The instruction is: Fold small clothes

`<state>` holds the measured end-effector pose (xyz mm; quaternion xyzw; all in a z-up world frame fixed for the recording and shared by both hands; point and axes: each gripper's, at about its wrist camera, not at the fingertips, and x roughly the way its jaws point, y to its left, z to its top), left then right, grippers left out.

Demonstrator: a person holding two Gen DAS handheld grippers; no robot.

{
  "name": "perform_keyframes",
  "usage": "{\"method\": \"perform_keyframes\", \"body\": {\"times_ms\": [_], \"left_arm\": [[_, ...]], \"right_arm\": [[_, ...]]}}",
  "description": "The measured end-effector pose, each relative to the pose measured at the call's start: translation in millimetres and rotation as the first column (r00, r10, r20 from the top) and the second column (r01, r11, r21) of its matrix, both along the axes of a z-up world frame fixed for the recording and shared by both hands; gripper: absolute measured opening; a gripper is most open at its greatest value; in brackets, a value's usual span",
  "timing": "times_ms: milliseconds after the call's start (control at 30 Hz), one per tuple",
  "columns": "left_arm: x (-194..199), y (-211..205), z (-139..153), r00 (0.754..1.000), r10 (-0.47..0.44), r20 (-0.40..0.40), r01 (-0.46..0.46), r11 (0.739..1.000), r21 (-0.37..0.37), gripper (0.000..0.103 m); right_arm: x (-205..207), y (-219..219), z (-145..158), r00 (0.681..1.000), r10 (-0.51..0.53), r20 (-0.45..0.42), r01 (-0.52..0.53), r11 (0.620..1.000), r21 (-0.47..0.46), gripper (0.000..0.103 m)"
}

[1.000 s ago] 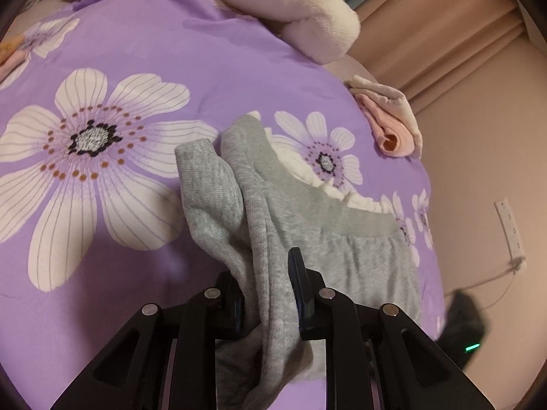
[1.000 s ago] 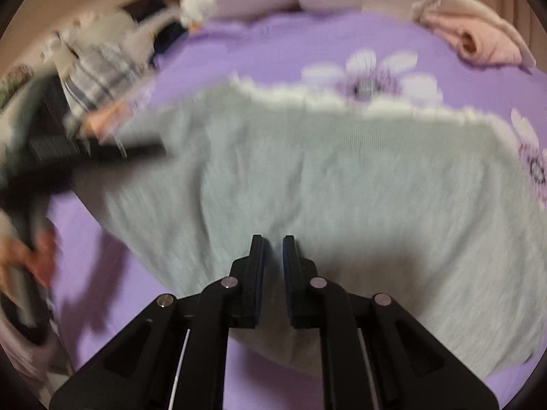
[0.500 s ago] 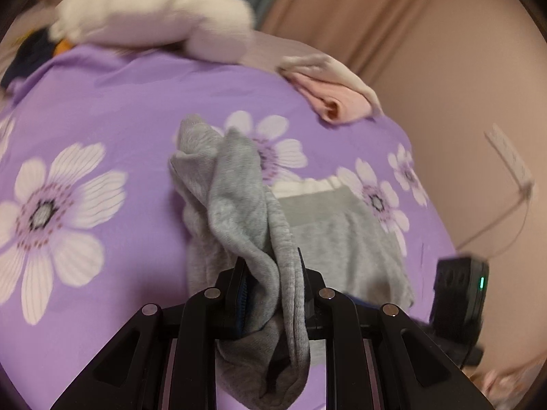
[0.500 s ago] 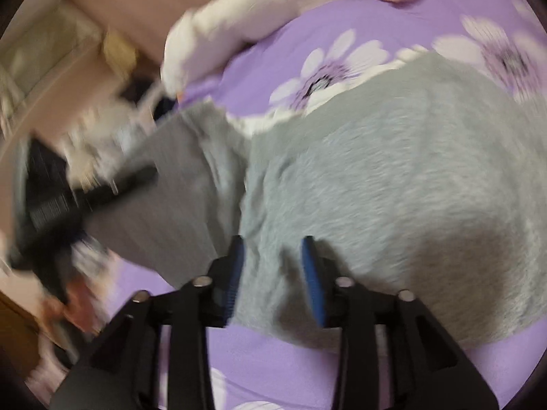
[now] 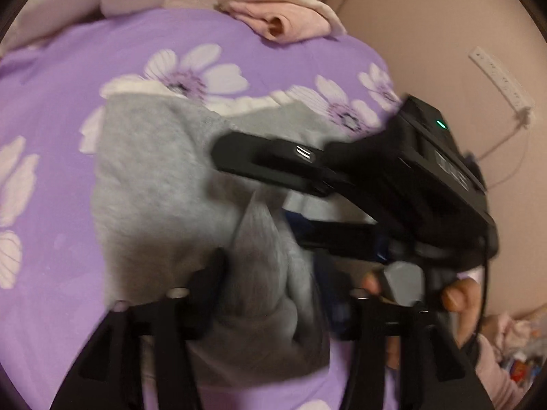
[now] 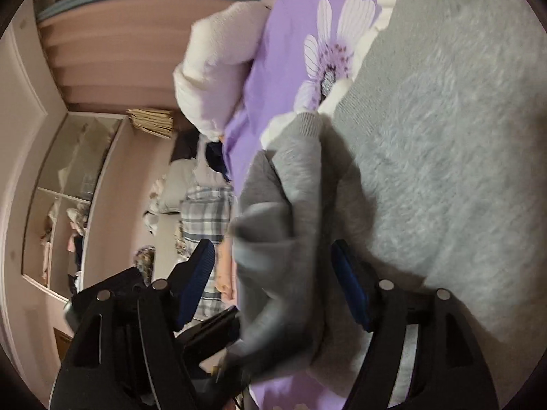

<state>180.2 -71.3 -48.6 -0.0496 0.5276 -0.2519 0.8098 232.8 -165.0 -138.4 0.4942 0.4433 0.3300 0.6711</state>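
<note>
A small grey garment (image 5: 157,184) with a white frilled edge lies on the purple flowered bedspread (image 5: 61,78). My left gripper (image 5: 270,283) is open, its jaws wide apart, with a bunched fold of the grey cloth lying between them. My right gripper (image 5: 239,157) reaches in from the right over the garment in the left wrist view. In the right wrist view the right gripper (image 6: 273,280) is open, blue pads apart, around a raised grey fold (image 6: 283,205). The rest of the garment (image 6: 444,136) spreads out to the right.
A folded pink garment (image 5: 283,20) lies at the far edge of the bed. A white plush blanket (image 6: 218,65) sits at the head of the bed. A wall with a power strip (image 5: 502,82) is on the right; shelves and piled clothes (image 6: 205,212) beside the bed.
My left gripper has carried the grey fold across onto the garment and opened its jaws. My right gripper has opened wider and moved in over the fold, close to the left gripper.
</note>
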Motion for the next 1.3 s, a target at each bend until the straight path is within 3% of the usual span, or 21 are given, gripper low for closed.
{"method": "perform_keyframes", "body": {"times_ms": [100, 133, 200, 267, 367, 633, 800, 900, 1000, 1133, 1300], "left_arm": [[-8.7, 2.2, 3.3, 1.0, -0.002, 0.017, 0.002, 1.0, 0.006, 0.058], [-12.0, 5.7, 4.8, 1.0, 0.003, 0.019, -0.003, 1.0, 0.0, 0.058], [-22.8, 20.7, 9.1, 1.0, 0.023, 0.01, -0.023, 0.999, -0.039, 0.058], [-32.7, 33.1, 12.9, 0.999, 0.044, 0.007, -0.043, 0.996, -0.073, 0.058], [-49.3, 60.5, 22.7, 0.996, 0.086, 0.005, -0.085, 0.991, -0.102, 0.062], [-70.6, 121.1, 29.4, 0.972, 0.234, -0.017, -0.234, 0.969, -0.081, 0.062], [-71.1, 119.7, 23.2, 0.974, 0.224, -0.039, -0.227, 0.968, -0.108, 0.062], [-64.8, 107.3, 19.8, 0.979, 0.199, -0.047, -0.203, 0.973, -0.113, 0.062], [-53.7, 88.7, 19.9, 0.984, 0.17, -0.05, -0.175, 0.978, -0.116, 0.062], [-37.0, 63.5, 25.4, 0.991, 0.134, -0.033, -0.136, 0.984, -0.117, 0.062], [-14.4, 23.7, 35.1, 0.995, 0.089, 0.046, -0.083, 0.989, -0.121, 0.062]], "right_arm": [[6.3, -1.1, 1.5, 1.0, 0.013, -0.016, -0.013, 1.0, -0.026, 0.07], [9.1, 0.6, 3.5, 1.0, 0.016, -0.015, -0.017, 0.998, -0.059, 0.064], [16.4, 3.1, 4.7, 0.999, 0.032, -0.019, -0.034, 0.986, -0.161, 0.037], [20.6, 4.1, 2.4, 0.999, 0.039, -0.024, -0.044, 0.972, -0.232, 0.024], [19.2, 2.8, 7.0, 1.0, 0.023, 0.006, -0.02, 0.954, -0.299, 0.018], [27.5, -15.6, 79.1, 0.974, -0.017, 0.227, 0.112, 0.905, -0.411, 0.015], [19.9, -69.5, 108.7, 0.95, -0.075, 0.304, 0.216, 0.86, -0.462, 0.015], [17.5, -96.8, 93.3, 0.955, -0.093, 0.283, 0.236, 0.816, -0.527, 0.015], [22.1, -118.1, 50.7, 0.975, -0.131, 0.179, 0.213, 0.775, -0.595, 0.015], [24.3, -130.1, 6.0, 0.98, -0.172, 0.104, 0.2, 0.803, -0.561, 0.016], [26.4, -131.0, 9.0, 0.976, -0.166, 0.141, 0.217, 0.8, -0.559, 0.017]]}}
